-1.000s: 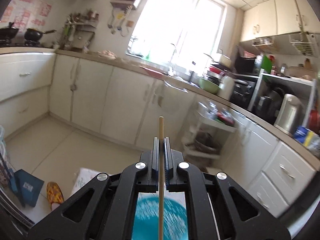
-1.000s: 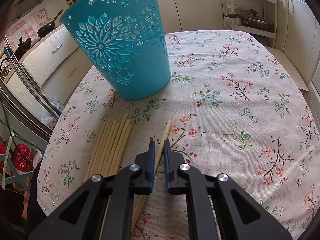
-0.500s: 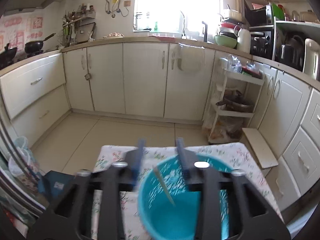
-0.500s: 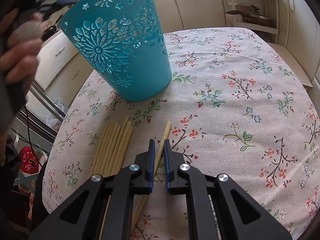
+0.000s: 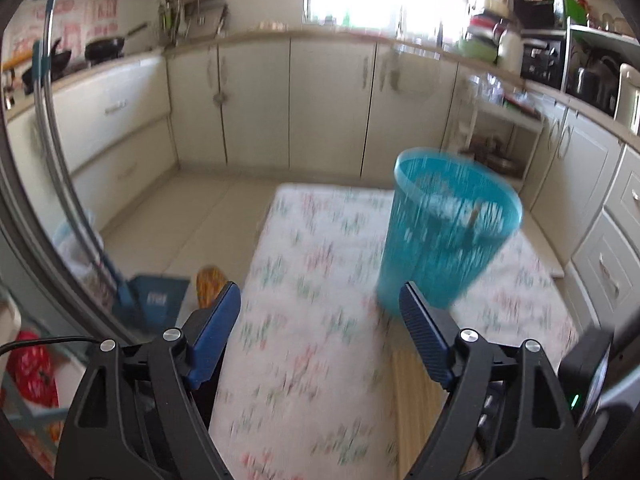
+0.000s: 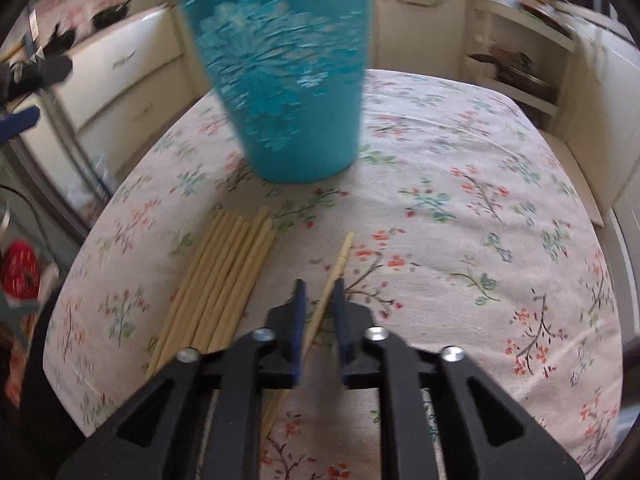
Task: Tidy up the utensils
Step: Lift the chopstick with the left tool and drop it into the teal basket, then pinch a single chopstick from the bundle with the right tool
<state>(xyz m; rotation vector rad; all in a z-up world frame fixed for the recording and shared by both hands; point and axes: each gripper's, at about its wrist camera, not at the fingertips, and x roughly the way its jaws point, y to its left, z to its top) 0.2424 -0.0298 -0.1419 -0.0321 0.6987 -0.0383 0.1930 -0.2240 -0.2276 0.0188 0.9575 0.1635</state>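
Right wrist view is showing the right hand-held gripper (image 6: 319, 292) pinching a single pale wooden chopstick (image 6: 329, 280) lying apart from the bundle of chopsticks (image 6: 224, 276), ready for the teal plastic cutwork cup (image 6: 280, 72); the left hand-held gripper (image 5: 320, 304), its jaws just opened and empty, is hanging spread above the floral tabletop (image 5: 312, 340).

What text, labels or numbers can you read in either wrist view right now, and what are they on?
None can be read in either wrist view.
Blue box on the floor left of the table: a pale printed mark, too blurred to read.
Red and white wall poster above the stove: characters too small and blurred to read.
Teal basket: cut-out flower pattern only, no text.
Tablecloth and chopsticks: no writing.
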